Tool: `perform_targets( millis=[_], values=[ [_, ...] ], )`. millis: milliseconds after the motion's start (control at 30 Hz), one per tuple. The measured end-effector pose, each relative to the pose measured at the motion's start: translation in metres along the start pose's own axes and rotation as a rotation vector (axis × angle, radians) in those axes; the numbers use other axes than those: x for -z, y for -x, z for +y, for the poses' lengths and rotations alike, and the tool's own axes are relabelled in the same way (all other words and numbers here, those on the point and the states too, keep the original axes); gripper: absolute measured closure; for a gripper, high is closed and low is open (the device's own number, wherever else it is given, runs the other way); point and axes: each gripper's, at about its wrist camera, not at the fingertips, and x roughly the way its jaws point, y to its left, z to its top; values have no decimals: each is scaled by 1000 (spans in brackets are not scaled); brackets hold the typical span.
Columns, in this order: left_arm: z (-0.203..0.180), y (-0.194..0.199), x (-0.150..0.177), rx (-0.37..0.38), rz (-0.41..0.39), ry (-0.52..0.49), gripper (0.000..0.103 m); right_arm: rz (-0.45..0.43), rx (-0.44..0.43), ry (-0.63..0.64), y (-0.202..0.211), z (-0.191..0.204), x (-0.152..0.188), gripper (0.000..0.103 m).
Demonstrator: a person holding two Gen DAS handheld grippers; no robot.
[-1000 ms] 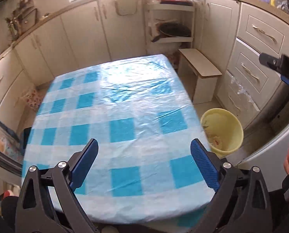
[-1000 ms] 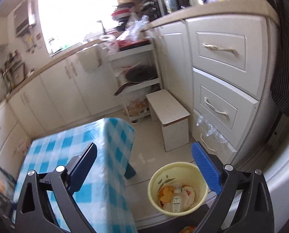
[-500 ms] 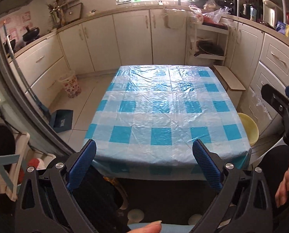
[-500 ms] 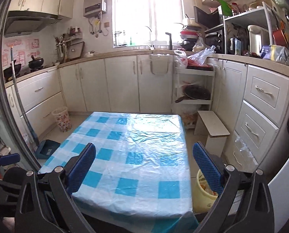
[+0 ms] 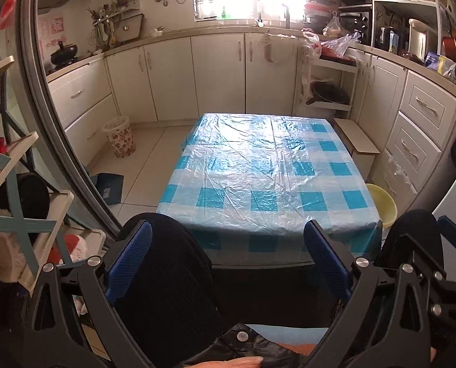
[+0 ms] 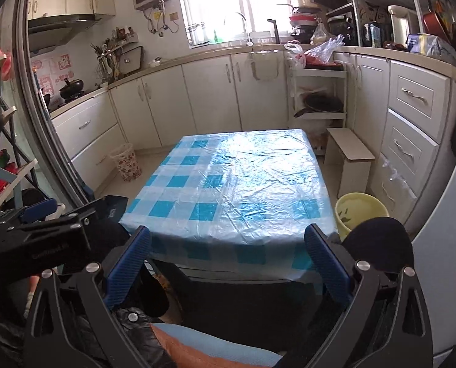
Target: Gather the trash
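Note:
A yellow trash bin stands on the floor at the table's right front corner, in the left wrist view and the right wrist view. The table wears a blue-and-white checked cloth under clear plastic; it also shows in the right wrist view. No loose trash shows on it. My left gripper is open and empty, held low before the table's near edge above dark-clothed knees. My right gripper is open and empty, likewise low and back from the table. The bin's contents are hidden.
A low white stool stands right of the table by the drawers. A patterned waste basket and a dark dustpan sit on the floor at left. Cabinets ring the room. A shelf rack stands at far left.
Both grippers have drawn back and down from the table toward the person's lap. One second ago the right one looked down into the yellow bin; now both face the whole table.

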Motion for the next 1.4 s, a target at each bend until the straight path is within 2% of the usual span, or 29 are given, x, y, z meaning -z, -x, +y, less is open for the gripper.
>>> perform_targets(
  millis=[167, 333, 567, 867, 967, 1033, 1400],
  values=[
    [-3, 15, 0, 18, -30, -2, 8, -72, 24, 30, 19, 6, -4, 7],
    [-1, 20, 0, 4, -36, 12, 8, -130, 25, 73, 30, 13, -4, 7],
    [2, 19, 1, 29, -18, 22, 8, -132, 15, 70, 30, 12, -2, 7],
    [20, 23, 3, 6, -24, 64, 8, -124, 2, 101, 28, 21, 1, 7],
    [22, 25, 5, -74, -47, 57, 8, -125, 6, 105, 28, 21, 3, 7],
    [22, 27, 5, -101, -58, 56, 8, -125, 4, 105, 29, 22, 3, 7],
    [18, 26, 8, -107, -45, 32, 8, -99, -4, 109, 25, 22, 5, 7]
  ],
)
